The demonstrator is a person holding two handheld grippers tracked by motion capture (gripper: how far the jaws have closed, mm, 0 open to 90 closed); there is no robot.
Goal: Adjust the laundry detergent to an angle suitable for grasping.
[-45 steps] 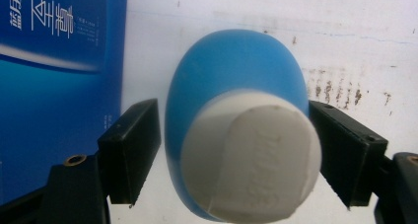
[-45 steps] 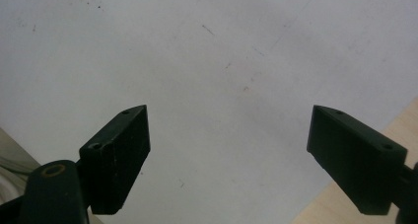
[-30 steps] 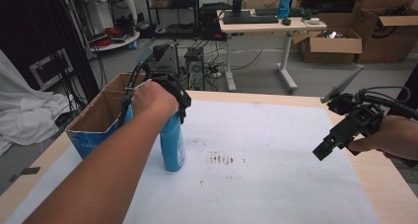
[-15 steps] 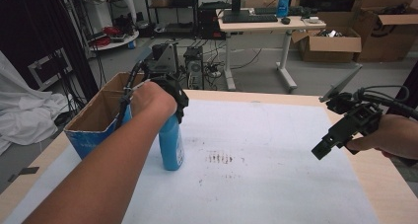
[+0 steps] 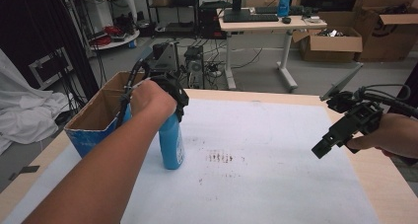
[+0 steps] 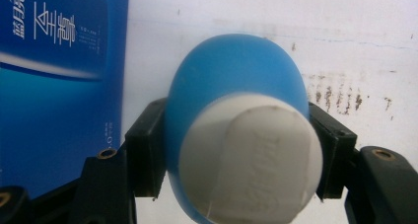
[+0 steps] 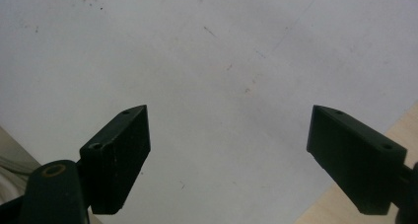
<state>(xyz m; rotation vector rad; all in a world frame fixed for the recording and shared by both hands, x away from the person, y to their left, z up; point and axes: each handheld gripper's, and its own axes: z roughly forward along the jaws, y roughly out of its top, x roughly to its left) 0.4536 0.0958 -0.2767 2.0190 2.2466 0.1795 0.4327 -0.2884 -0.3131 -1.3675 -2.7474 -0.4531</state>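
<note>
A blue bottle (image 5: 171, 144) with a white cap stands upright on the white mat (image 5: 256, 150), left of centre. My left gripper (image 5: 172, 98) comes down on its top and is shut on it. From above, in the left gripper view, the white cap (image 6: 251, 160) and blue shoulder of the bottle (image 6: 231, 71) sit squeezed between the two black jaws. My right gripper (image 5: 323, 147) hovers over the mat's right side, open, with nothing between its jaws. The right gripper (image 7: 229, 150) looks down on bare mat.
A blue cardboard box (image 5: 98, 118) with its top open stands just left of the bottle; its printed side (image 6: 54, 86) is close beside the bottle. A brown smudge (image 5: 219, 157) marks the mat's middle. Bare wooden table edge (image 5: 382, 177) runs along the right.
</note>
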